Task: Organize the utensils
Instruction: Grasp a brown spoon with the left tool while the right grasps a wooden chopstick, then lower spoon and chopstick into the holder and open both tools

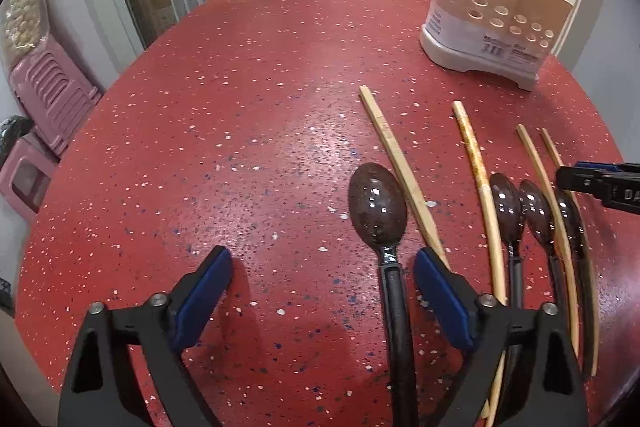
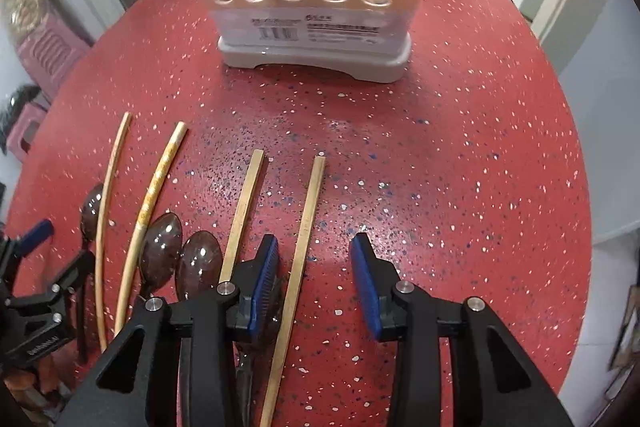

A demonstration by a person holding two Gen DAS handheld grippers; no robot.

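four dark translucent spoons with black handles lie flat on the red speckled table, bowls up, pointing toward the holder: the leftmost spoon (image 1: 378, 205) lies apart; three spoons (image 1: 534, 213) lie close together. four pale wooden chopsticks (image 2: 310, 227) lie lengthwise among them, roughly parallel. the beige utensil holder (image 2: 316, 7), perforated with round holes, stands upright on a grey base beyond them.

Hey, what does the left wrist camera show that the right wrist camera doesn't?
Left only: the left gripper open over the leftmost spoon's handle.

Right only: the right gripper open around the rightmost chopstick, and the utensil holder's front seen head-on.

Both: the red speckled table, four chopsticks, dark spoons and the holder.
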